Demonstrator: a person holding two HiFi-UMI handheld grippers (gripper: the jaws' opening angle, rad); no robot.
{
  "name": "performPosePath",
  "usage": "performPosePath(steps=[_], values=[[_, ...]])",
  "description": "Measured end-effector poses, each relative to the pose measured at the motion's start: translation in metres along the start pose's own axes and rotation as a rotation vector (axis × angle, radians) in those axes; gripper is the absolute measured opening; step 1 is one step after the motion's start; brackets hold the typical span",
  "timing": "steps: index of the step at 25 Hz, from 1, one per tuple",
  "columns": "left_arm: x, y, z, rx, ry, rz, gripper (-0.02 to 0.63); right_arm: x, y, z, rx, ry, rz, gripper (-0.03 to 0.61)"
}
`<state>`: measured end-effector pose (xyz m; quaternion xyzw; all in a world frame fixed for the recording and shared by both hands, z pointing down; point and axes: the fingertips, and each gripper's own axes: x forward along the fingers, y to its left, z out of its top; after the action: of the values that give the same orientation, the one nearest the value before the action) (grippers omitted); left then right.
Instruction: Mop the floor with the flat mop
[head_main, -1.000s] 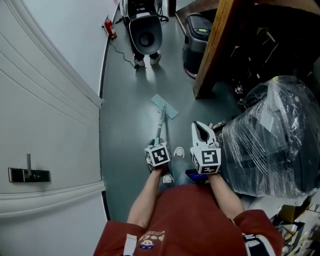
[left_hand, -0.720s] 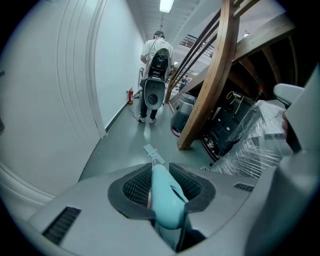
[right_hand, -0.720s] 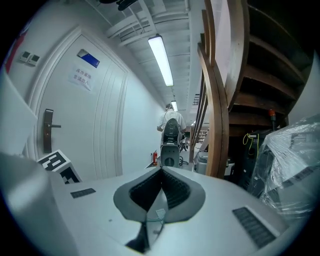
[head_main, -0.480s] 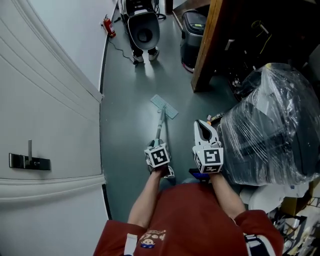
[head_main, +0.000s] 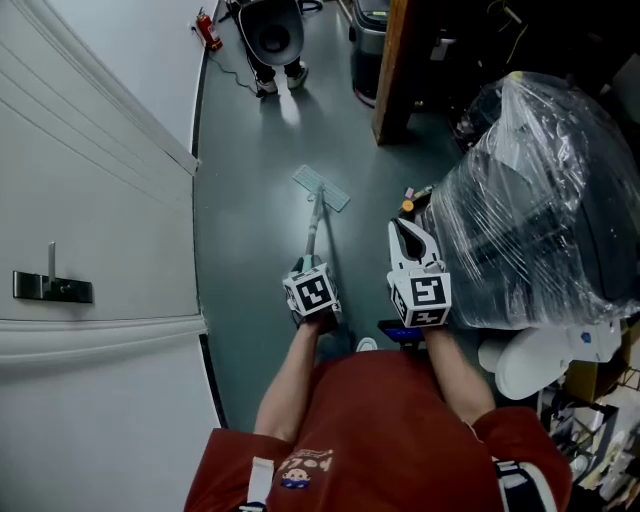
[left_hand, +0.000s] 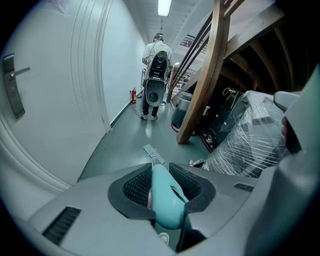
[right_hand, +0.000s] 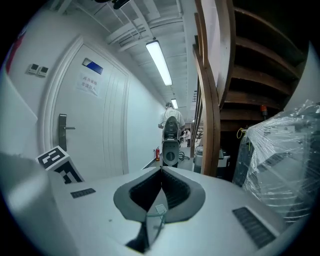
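Lying flat on the floor (head_main: 240, 230), the flat mop (head_main: 321, 188) is judged mid-stroke, its teal handle (left_hand: 165, 200) pinched in the fingers of your left gripper (head_main: 306, 270). Your right gripper (head_main: 405, 232), fingers pressed together and empty, hovers alongside. The next move probably calls for a steady push that keeps the mop flat.

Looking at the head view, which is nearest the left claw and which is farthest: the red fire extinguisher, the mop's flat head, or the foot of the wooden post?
1. The mop head, straight ahead of the left claw.
2. The wooden post, whose foot stands farther ahead, on the right.
3. The fire extinguisher, farthest ahead, on the left side.
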<state>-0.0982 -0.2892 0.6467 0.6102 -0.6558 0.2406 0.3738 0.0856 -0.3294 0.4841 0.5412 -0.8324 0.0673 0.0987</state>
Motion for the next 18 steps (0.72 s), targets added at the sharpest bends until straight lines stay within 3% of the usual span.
performPosePath(steps=[12, 18], values=[[-0.076, -0.018, -0.102, 0.039, 0.017, 0.058, 0.121, -0.124, 0.0, -0.034, 0.039, -0.018, -0.002, 0.018], [-0.106, -0.025, -0.147, -0.003, 0.013, 0.007, 0.12, -0.171, 0.021, -0.056, 0.027, 0.011, 0.025, 0.018]])
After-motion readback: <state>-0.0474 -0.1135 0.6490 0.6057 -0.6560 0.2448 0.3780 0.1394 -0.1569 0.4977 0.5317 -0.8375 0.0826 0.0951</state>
